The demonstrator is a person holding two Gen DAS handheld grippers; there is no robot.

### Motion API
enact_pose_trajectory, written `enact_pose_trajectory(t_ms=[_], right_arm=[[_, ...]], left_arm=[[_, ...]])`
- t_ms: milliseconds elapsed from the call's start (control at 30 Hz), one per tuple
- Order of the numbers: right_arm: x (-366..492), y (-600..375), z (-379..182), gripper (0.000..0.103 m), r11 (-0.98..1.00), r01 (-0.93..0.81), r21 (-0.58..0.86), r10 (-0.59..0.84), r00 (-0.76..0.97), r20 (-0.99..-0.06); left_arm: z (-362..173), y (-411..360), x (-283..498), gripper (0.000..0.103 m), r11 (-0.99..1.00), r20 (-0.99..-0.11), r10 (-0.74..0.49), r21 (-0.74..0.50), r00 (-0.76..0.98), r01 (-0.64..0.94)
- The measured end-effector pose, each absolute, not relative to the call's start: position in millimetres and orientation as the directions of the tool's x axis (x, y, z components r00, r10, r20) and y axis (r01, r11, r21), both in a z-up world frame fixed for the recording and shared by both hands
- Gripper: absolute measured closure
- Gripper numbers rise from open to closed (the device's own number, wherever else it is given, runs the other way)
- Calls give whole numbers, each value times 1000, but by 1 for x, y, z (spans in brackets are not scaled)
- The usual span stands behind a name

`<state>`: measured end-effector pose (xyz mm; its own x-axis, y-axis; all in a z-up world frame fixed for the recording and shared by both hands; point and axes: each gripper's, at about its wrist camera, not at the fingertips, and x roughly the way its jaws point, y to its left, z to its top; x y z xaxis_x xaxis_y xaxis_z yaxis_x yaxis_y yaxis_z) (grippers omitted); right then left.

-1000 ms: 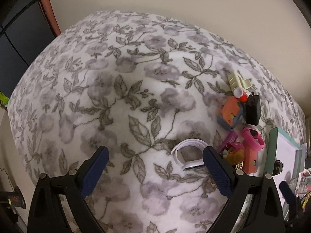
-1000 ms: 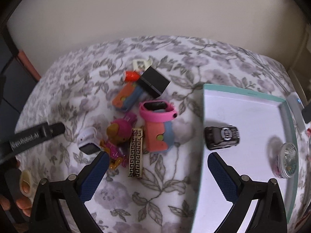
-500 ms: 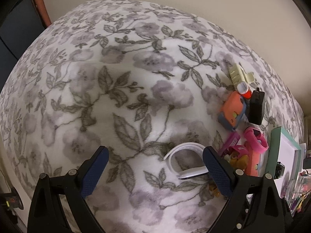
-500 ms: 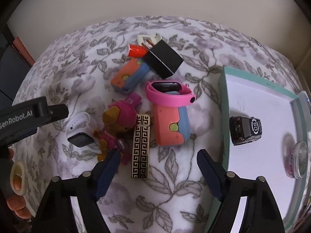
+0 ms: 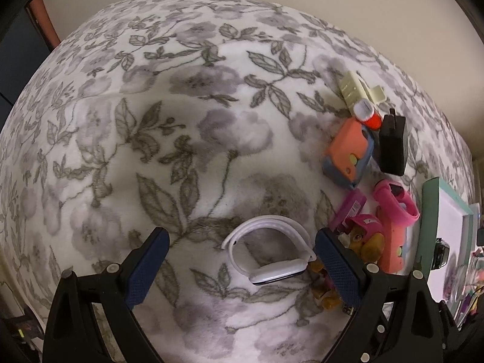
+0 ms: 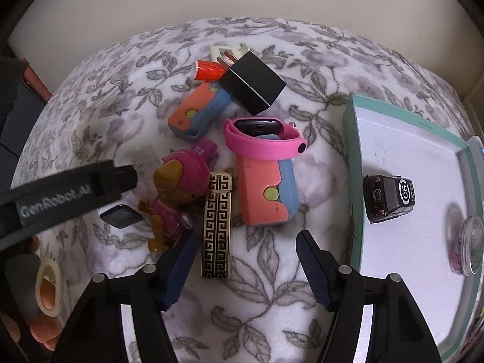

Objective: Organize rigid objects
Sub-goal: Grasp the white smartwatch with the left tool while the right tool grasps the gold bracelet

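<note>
My left gripper [image 5: 242,260] is open over the floral blanket, with a white smartwatch [image 5: 272,251] lying between its fingers. My right gripper [image 6: 242,257] is open and empty above a gold-and-black patterned bar [image 6: 216,227]. Beside the bar lie a pink toy figure [image 6: 178,193], an orange-and-blue case [image 6: 266,193] with a pink watch [image 6: 263,139] on it, a second orange-and-blue case [image 6: 196,110], a black charger plug [image 6: 252,83] and a red tube [image 6: 207,71]. The left gripper's body [image 6: 60,196] crosses the right wrist view.
A teal-rimmed white tray [image 6: 354,157] at the right holds a black toy car [image 6: 388,196] and a clear round container [image 6: 472,245]. A cream clip [image 5: 357,90] lies at the far end of the pile. A wall stands behind the blanket.
Both grippers have come lower and closer to the pile. The white watch now lies between the left fingers. The right fingers have narrowed somewhat and now hover over the patterned bar.
</note>
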<state>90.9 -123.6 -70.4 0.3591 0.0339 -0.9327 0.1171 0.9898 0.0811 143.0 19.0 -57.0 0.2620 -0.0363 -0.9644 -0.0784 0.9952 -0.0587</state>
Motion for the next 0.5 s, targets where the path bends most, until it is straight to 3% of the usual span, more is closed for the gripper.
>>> enact_pose_trajectory(t_ms=[233, 500], right_arm=[[91, -123, -72, 46, 988, 109, 106, 61, 352, -934], [91, -123, -72, 49, 991, 93, 94, 58, 333, -941]], left_arm=[[-62, 12, 143, 6, 997, -966, -14, -32, 258, -63], [-68, 2, 143, 13, 998, -966, -20, -33, 257, -49]])
